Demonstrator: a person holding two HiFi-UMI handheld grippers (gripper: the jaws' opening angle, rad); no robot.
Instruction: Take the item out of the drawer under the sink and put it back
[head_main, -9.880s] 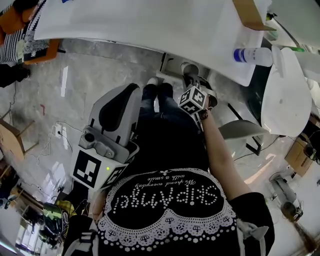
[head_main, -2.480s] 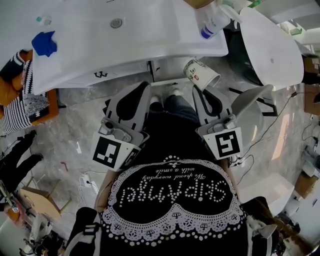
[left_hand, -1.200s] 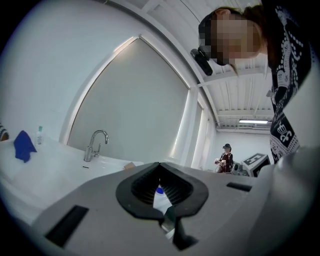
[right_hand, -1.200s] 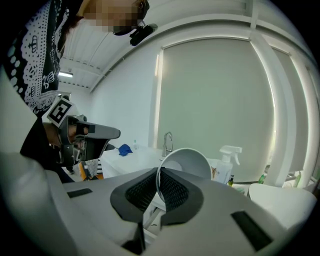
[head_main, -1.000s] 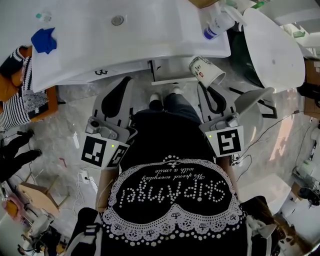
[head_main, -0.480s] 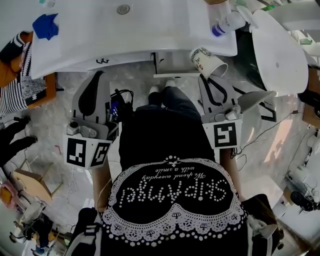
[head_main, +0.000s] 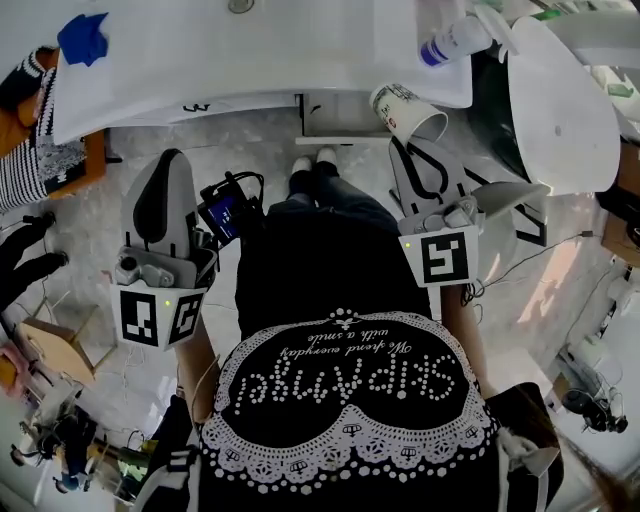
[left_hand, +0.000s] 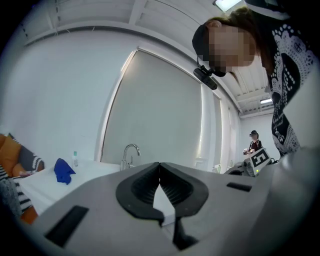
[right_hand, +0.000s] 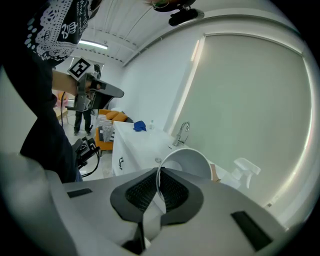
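Observation:
A white paper cup (head_main: 405, 108) with red print hangs tilted in front of the white sink cabinet (head_main: 250, 100), its mouth turned away from me. My right gripper (head_main: 402, 148) is shut on the cup's rim; in the right gripper view the thin rim of the cup (right_hand: 187, 161) runs between the pads of the right gripper (right_hand: 159, 174). My left gripper (head_main: 168, 162) is held over the floor left of my legs, apart from the cabinet. Its jaws meet at the tips with nothing in them, as the left gripper view shows (left_hand: 159, 167). A dark handle (head_main: 195, 106) marks the cabinet front.
On the counter lie a blue cloth (head_main: 82, 35) and a spray bottle (head_main: 450, 45); a faucet (left_hand: 129, 152) stands by the basin. A white rounded seat (head_main: 560, 100) is at the right. A black device with a blue screen (head_main: 225, 212) hangs by my left hip.
My left gripper has swung out to the left, away from my legs, and the black device has come into sight. The right gripper has shifted slightly, still shut on the cup.

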